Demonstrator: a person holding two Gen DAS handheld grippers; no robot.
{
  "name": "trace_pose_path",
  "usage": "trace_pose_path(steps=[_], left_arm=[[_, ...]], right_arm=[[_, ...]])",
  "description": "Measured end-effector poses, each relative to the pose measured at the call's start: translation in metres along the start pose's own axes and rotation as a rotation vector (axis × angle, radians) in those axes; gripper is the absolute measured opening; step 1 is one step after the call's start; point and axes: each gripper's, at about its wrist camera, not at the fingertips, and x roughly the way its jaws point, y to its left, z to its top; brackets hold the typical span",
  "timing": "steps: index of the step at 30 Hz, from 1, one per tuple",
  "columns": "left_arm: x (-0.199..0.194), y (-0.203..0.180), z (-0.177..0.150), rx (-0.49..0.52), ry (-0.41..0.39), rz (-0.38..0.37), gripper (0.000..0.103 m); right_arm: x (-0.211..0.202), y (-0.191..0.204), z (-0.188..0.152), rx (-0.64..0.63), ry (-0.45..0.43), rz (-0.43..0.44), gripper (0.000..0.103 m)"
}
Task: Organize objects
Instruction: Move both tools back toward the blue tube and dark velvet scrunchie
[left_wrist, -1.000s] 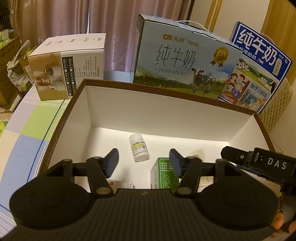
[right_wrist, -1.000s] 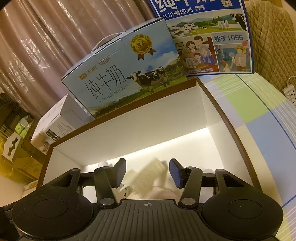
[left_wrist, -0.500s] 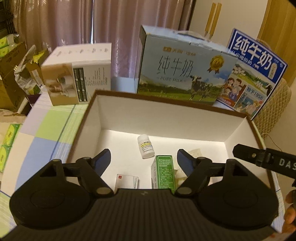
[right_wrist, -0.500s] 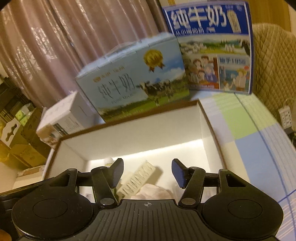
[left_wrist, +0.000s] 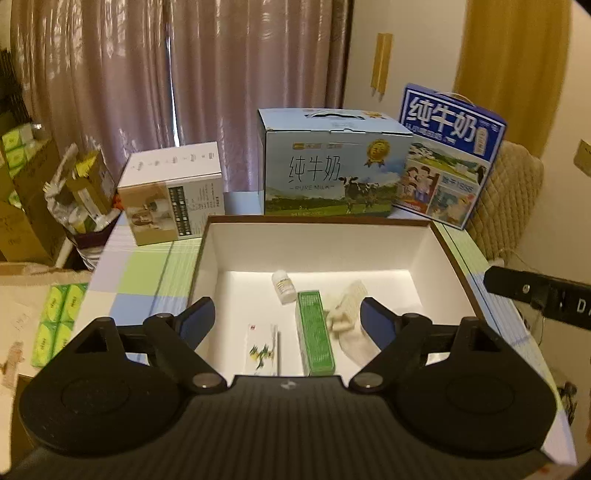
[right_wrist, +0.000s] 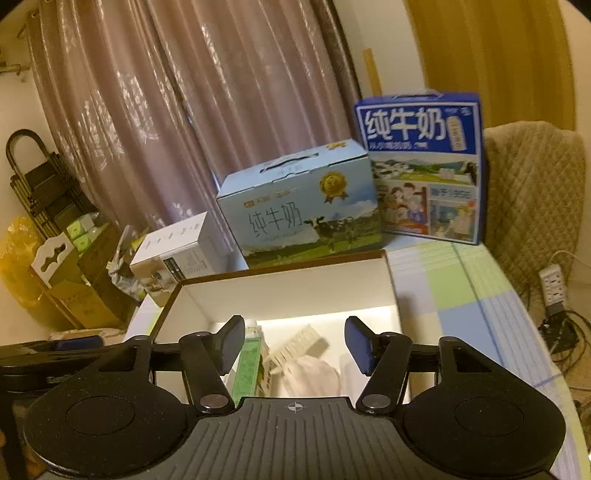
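Jaws of the left gripper (left_wrist: 284, 319) and right gripper (right_wrist: 294, 343) are standing open, gripping nothing. Both are hovering over the white box (left_wrist: 321, 242); the green carton (left_wrist: 314, 334) is lying lengthwise between the left jaws.

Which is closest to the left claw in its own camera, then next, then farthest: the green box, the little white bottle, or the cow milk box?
From the left claw:
1. Green box, lying in the white box, between the claw's fingers.
2. Little white bottle, deeper in the white box.
3. Cow milk box, standing outside, behind the white box's back wall.
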Motion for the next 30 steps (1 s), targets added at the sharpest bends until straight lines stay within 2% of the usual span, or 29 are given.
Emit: trace_pose_path(steps=[6,10,16,21,30], left_arm=[[-0.031,0.001,-0.029,0.012,0.011,-0.022,0.084],[-0.040,0.003,-0.048,-0.001,0.024,-0.033,0.084],[-0.038,0.009,-0.070,-0.001,0.058,-0.036,0.084],[-0.029,0.013,-0.087,0.028,0.066,-0.041,0.084],[0.004,0.027,-0.116,0.050,0.171,-0.031,0.084]], right_arm=[[-0.023,-0.004,-0.029,-0.033,0.033,-0.015,0.062],[-0.029,-0.010,-0.049,-0.001,0.075,-0.009,0.063],[-0.030,-0.021,-0.071,0.008,0.107,-0.010,0.063],[-0.023,-0.024,-0.086,-0.022,0.131,0.037,0.063],[0.008,-0.019,-0.130,-0.081,0.332,0.070,0.062]])
